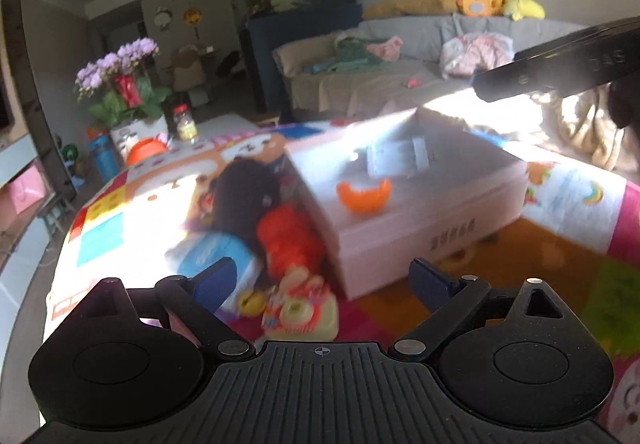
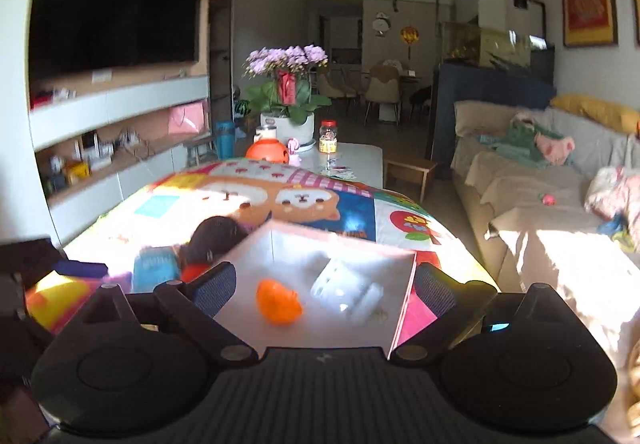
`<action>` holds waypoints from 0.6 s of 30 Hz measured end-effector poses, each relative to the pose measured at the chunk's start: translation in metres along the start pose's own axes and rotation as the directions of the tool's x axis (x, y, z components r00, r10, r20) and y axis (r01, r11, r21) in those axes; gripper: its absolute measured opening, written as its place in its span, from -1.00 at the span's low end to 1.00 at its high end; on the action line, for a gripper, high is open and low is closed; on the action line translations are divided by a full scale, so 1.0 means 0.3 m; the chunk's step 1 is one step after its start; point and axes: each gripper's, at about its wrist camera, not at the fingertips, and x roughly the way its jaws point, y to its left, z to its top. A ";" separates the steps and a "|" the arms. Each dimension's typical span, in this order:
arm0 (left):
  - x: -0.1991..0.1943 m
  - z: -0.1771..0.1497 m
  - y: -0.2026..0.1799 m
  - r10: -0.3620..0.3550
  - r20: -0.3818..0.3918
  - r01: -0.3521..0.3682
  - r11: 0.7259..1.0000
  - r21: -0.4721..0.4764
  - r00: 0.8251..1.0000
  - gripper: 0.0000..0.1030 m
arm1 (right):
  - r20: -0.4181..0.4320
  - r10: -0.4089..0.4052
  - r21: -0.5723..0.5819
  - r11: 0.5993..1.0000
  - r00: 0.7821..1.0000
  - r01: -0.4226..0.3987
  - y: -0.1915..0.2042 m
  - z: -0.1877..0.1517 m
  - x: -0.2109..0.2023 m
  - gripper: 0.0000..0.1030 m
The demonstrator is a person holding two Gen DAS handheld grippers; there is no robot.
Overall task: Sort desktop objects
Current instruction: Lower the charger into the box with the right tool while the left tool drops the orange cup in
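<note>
- Landmark: the white box (image 1: 420, 204), open at the top, standing on the patterned play mat (image 1: 132, 212).
- Your left gripper (image 1: 324, 284) hangs above the mat just short of the box's near corner, tilted downward. Its jaws stand wide apart with nothing between the blue pads (image 1: 212, 282); no pad touches anything.
- Your right gripper (image 2: 324, 286) points down over the box's open top, from the side opposite the left one. Its jaws are spread wide, one pad (image 2: 214, 284) over each side wall, and nothing is clamped.
- In the left wrist view a black part of the right tool (image 1: 560, 60) shows high above the box's far right side.
- Inside the box: an orange toy piece (image 2: 278, 302) lies on the floor near the middle; a white plastic piece (image 2: 348, 290) lies just beside it, apart from it.
- Outside the box, against its left wall on the mat: a dark round object (image 1: 244, 192), a red toy (image 1: 288, 240) just below it, and a toy telephone (image 1: 300, 314) nearest the left gripper. All three are blurred; details cannot be told.
</note>
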 end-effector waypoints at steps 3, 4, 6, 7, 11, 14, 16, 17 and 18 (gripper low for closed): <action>0.038 -0.068 0.035 0.022 -0.069 -0.025 0.999 -0.046 0.997 0.83 | -0.019 0.026 -0.114 0.993 0.999 -0.028 0.107 -0.104 -0.021 0.87; 0.051 -0.077 0.051 0.025 -0.085 -0.031 0.997 -0.070 0.996 0.75 | -0.031 0.048 -0.137 0.989 0.998 -0.052 0.136 -0.130 -0.034 0.86; 0.077 -0.077 0.079 0.038 -0.094 -0.048 0.992 -0.113 0.995 0.68 | -0.068 0.090 -0.154 0.983 0.994 -0.099 0.183 -0.175 -0.046 0.83; 0.090 -0.071 0.090 0.043 -0.090 -0.054 0.990 -0.127 0.995 0.67 | -0.086 0.102 -0.148 0.982 0.991 -0.114 0.200 -0.189 -0.049 0.84; 0.134 -0.047 0.097 0.013 -0.087 -0.025 0.991 -0.129 0.996 0.67 | -0.147 0.123 -0.101 0.985 0.981 -0.139 0.229 -0.229 -0.042 0.84; 0.150 -0.044 0.067 0.033 -0.091 -0.042 0.994 -0.103 0.995 0.28 | -0.169 0.109 -0.087 0.988 0.980 -0.125 0.225 -0.245 -0.028 0.84; 0.135 -0.051 0.065 0.032 -0.092 -0.042 0.993 -0.107 0.995 0.20 | -0.165 0.102 -0.081 0.990 0.981 -0.117 0.216 -0.246 -0.030 0.84; 0.117 -0.057 0.064 0.025 -0.087 -0.034 0.994 -0.106 0.996 0.20 | -0.157 0.101 -0.083 0.990 0.982 -0.115 0.210 -0.242 -0.036 0.84; 0.095 -0.064 0.058 0.013 -0.080 -0.021 0.995 -0.100 0.997 0.19 | -0.144 0.099 -0.087 0.990 0.985 -0.112 0.200 -0.235 -0.044 0.84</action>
